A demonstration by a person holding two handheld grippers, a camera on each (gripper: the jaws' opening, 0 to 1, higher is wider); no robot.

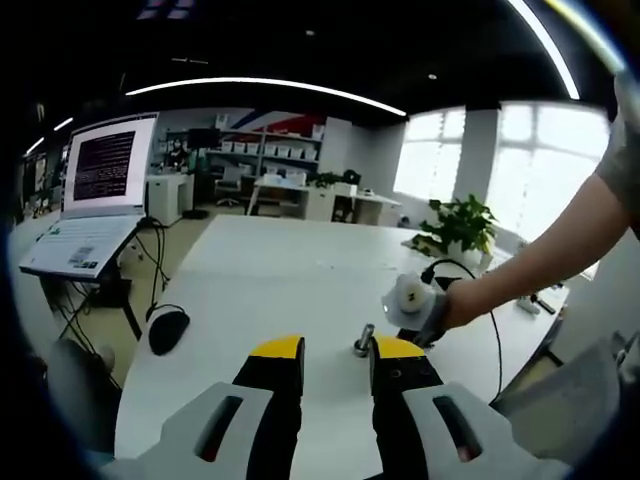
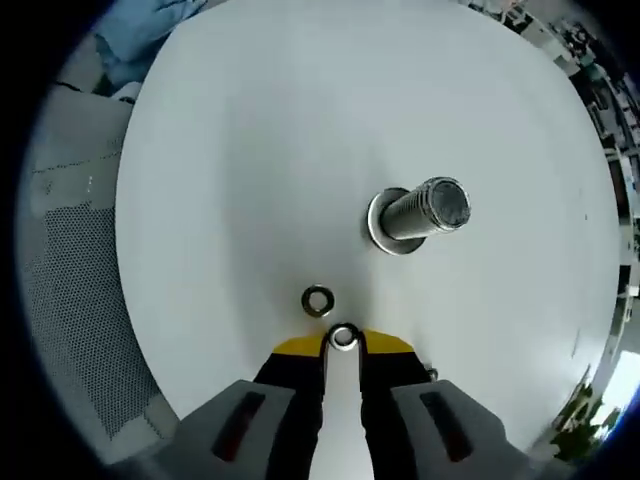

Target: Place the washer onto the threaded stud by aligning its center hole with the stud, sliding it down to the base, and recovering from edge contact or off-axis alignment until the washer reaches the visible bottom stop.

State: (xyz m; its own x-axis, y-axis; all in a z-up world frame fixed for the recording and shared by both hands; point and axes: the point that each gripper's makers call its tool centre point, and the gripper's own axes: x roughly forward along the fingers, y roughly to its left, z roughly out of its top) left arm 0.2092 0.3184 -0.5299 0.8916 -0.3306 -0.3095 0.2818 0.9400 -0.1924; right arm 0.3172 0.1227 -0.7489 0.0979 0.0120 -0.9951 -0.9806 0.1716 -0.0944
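Note:
The threaded stud point(image 2: 422, 212) stands upright on the white table point(image 2: 250, 150), with a flat metal ring around its base point(image 2: 380, 236). My right gripper point(image 2: 343, 340) is above the table, a short way off from the stud, shut on a small steel washer point(image 2: 343, 337) held at its yellow tips. A second washer point(image 2: 318, 300) lies flat on the table just ahead of those tips. In the left gripper view the stud point(image 1: 363, 340) rises just beyond my left gripper point(image 1: 338, 350), which is open with nothing between its fingers. A person's arm point(image 1: 540, 255) reaches in from the right above the stud.
An open laptop point(image 1: 95, 200) sits on a stand at the left, with a black mouse point(image 1: 168, 330) near the table's left edge. A potted plant point(image 1: 460, 225) and a black cable point(image 1: 480, 290) are at the far right. A grey mesh surface point(image 2: 70, 300) lies beyond the table edge.

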